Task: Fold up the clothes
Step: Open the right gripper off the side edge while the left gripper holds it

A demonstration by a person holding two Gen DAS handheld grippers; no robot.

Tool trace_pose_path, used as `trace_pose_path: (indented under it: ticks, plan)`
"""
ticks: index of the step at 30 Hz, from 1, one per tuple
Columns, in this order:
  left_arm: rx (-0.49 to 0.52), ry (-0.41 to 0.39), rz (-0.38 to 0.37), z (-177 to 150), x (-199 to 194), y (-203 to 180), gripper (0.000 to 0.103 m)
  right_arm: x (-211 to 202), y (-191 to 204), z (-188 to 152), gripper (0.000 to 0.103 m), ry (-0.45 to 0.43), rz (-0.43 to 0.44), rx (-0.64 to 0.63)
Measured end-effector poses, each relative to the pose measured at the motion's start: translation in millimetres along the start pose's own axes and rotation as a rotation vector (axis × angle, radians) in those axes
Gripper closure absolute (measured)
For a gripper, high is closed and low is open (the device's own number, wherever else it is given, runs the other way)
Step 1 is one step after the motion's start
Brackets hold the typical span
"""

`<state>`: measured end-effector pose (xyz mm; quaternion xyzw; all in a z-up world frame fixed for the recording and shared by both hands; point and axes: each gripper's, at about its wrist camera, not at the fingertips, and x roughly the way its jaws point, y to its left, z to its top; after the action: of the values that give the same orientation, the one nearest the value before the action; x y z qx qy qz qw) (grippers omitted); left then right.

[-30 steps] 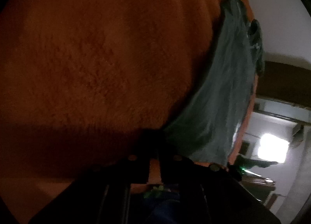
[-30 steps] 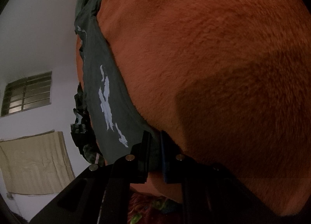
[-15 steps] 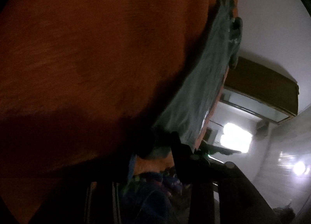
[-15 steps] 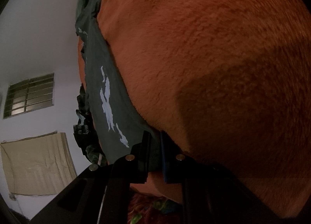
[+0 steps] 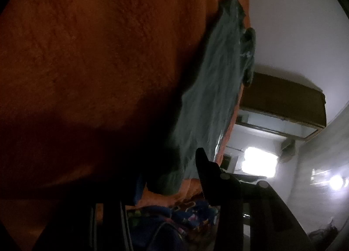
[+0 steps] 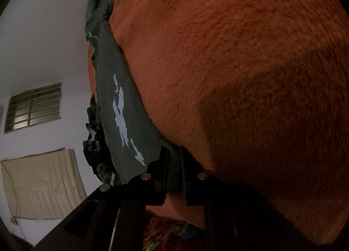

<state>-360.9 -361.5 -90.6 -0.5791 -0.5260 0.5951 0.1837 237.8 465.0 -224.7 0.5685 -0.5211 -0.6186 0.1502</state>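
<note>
Orange fleece blanket [image 6: 240, 65] covers the bed, plush enough to drag at cloth pulled over it. Along its edge lies the grey-green garment [image 6: 128, 120], thin, limp and light; it looks likely to sag wherever unsupported, so hems and corners seem the best holds. The right gripper [image 6: 173, 170] is clamped on one corner. The left gripper [image 5: 170, 177] has just been opening; its jaws stand half apart around the other corner, not pressing it.

blanket [image 6: 240, 65]: orange | garment [image 6: 128, 133]: dark grey-green, pale blue-white print | cloth [image 5: 174, 214]: blue, multicoloured pattern
</note>
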Motion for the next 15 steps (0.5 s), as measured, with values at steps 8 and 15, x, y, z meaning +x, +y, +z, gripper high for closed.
trace_pose_path:
  ticks: [8,15]
  plan:
    - [-0.004,-0.112,0.162,-9.5,-12.3,-13.1,0.095,-8.2,13.1,0.6,0.094,-0.024,-0.060,-0.062]
    - [0.093,-0.089,0.162,-24.6,-34.1,-75.0,0.097,-56.6,49.0,4.9,0.103,-0.080,-0.094,-0.107]
